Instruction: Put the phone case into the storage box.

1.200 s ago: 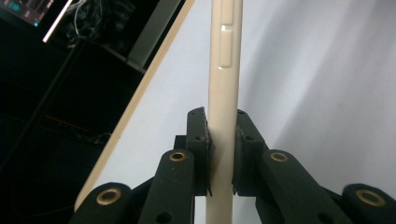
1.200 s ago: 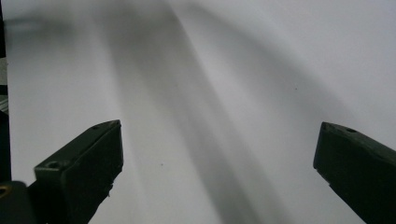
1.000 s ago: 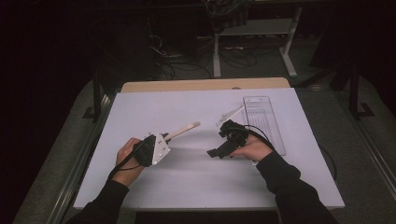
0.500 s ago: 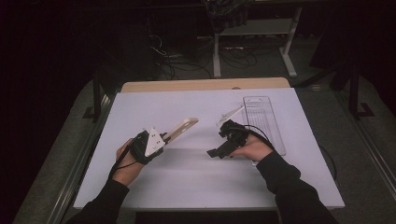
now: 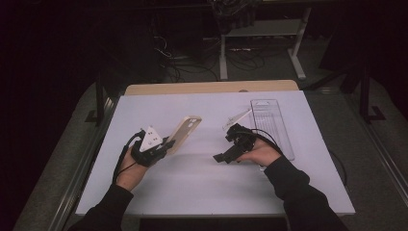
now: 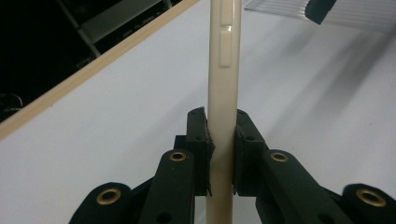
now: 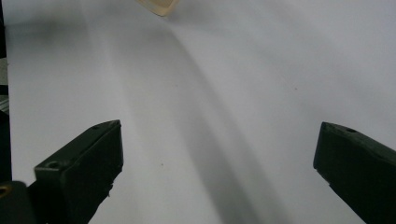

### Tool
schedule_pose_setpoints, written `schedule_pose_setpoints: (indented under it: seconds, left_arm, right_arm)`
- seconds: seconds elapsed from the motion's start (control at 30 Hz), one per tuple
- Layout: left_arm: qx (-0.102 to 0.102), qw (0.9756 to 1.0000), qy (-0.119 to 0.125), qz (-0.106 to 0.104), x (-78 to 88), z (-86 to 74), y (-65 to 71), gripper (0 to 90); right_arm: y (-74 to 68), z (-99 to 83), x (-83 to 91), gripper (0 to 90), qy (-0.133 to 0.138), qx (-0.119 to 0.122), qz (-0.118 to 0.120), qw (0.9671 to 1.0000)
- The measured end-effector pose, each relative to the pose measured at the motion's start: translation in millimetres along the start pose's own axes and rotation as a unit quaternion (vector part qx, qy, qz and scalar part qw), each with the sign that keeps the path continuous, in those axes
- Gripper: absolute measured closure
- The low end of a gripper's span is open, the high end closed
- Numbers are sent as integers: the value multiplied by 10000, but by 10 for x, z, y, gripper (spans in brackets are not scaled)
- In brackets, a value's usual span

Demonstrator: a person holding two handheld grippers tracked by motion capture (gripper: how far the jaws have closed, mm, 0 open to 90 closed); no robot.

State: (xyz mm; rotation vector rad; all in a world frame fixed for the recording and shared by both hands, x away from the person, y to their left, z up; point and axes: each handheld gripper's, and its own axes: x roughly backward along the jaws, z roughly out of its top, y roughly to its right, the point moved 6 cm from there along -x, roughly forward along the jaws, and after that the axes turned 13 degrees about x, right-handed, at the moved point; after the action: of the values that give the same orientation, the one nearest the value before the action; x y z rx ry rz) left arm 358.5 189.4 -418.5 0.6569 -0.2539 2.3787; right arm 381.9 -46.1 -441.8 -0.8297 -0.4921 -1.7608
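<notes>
The left claw (image 6: 220,154) clamps a smooth beige phone case (image 6: 224,79) by its thin edge, tilted above the matte white surface (image 5: 202,187). The right claw (image 7: 219,163) gapes empty. Beyond lies a clear ribbed plastic tray (image 5: 272,120). No lettering is legible.

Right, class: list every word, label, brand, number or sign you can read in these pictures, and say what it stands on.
No readable text anywhere.
Phone case, held in the left gripper: plain side buttons, no brand or lettering visible.
Clear plastic tray: no label visible.
White table: unmarked.
</notes>
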Motion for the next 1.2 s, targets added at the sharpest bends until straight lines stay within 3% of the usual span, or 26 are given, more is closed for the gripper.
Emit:
schedule_pose_setpoints:
  seconds: [0.27,0.33,0.4,0.57,0.87,1.2]
  left_arm:
    - [495,9987,34,-74,5,6,-80,801]
    - [707,9975,15,-81,6,2,-82,800]
    - [772,9970,16,-74,6,8,-97,801]
    - [1198,9928,24,-51,-7,17,-113,800]
    - [1232,9924,-36,11,-32,25,-89,800]
    - [1238,9923,-30,49,-47,32,-75,800]
  right_arm:
    - [2,1,1,10,13,-12,0,10000]
    - [2,1,1,10,14,-12,2,10000]
    - [2,1,2,10,17,-17,1,10000]
    - [4,2,2,10,24,-17,8,10000]
    - [13,9,13,5,79,-52,27,10000]
    - [84,96,44,0,348,-148,-50,9993]
